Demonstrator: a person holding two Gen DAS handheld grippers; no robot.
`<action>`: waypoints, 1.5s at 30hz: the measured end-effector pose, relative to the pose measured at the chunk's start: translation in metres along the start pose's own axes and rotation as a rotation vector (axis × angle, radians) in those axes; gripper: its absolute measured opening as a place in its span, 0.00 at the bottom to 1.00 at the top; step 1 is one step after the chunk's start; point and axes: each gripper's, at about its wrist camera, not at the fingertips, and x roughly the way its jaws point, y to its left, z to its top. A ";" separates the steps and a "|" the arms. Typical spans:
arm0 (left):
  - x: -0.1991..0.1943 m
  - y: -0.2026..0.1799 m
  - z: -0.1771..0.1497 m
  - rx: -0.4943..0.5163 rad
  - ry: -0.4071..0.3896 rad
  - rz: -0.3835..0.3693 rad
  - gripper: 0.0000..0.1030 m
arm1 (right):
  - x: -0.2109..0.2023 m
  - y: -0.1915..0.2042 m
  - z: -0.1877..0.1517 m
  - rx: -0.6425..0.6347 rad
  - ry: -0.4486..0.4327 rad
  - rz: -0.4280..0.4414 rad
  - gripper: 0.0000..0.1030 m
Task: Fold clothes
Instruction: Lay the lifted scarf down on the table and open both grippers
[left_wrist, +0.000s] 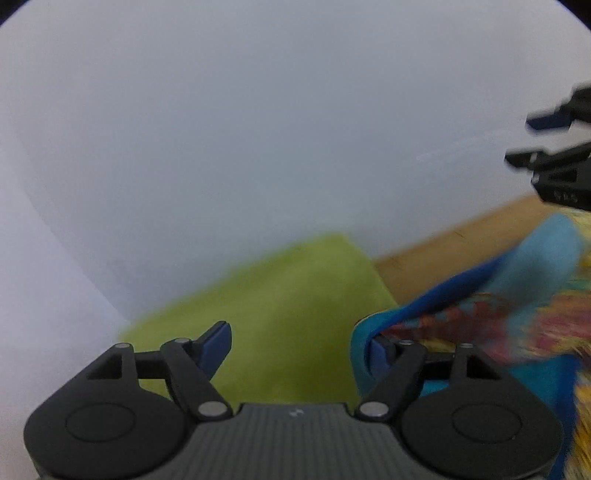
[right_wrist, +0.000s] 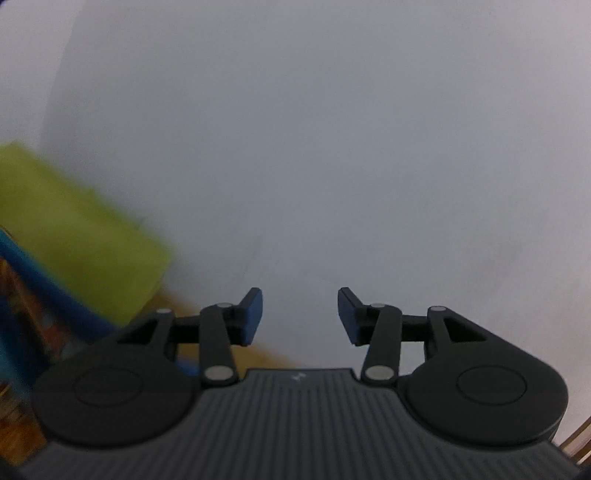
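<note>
Pointing toward a plain pale wall (left_wrist: 258, 129), the left gripper (left_wrist: 299, 347) has its two blue-padded fingers spread wide apart, with nothing clamped between them. Its left finger pad (left_wrist: 216, 345) stands free over a lime-green folded cloth (left_wrist: 288, 306), while its right pad (left_wrist: 378, 356) is partly wrapped by the edge of a multicoloured garment (left_wrist: 491, 314) (blue trim, with a blurred print of red, yellow and turquoise). Whether that fabric merely drapes over the pad or presses against it cannot be told, as the picture is smeared. The garment lies at the lower right of the left wrist view, just beside the green cloth and seemingly overlapping its right edge. Behind both, a strip of wooden tabletop (left_wrist: 443, 243) shows against the wall.

At the right edge of that same view, the right gripper (left_wrist: 521, 142) is seen from the side, raised above the garment, its fingers parted.

In the right wrist view, the right gripper (right_wrist: 300, 317) faces the bare wall (right_wrist: 332, 147) with a clear gap between its pads and nothing held. To its left sit the green cloth (right_wrist: 74, 236) and, lower down, a blurred portion of the garment (right_wrist: 33, 295), with a sliver of the wooden tabletop (right_wrist: 266, 354) beneath the fingers.
</note>
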 end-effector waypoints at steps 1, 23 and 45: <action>-0.002 -0.003 -0.015 0.002 0.021 -0.017 0.75 | -0.002 -0.004 -0.015 0.017 0.031 0.045 0.46; -0.124 -0.007 -0.206 -0.472 0.255 -0.239 0.75 | -0.025 0.102 -0.139 -0.334 0.353 0.728 0.48; -0.151 -0.068 -0.267 -0.496 0.301 -0.282 0.74 | -0.059 -0.044 -0.228 0.749 0.617 0.767 0.50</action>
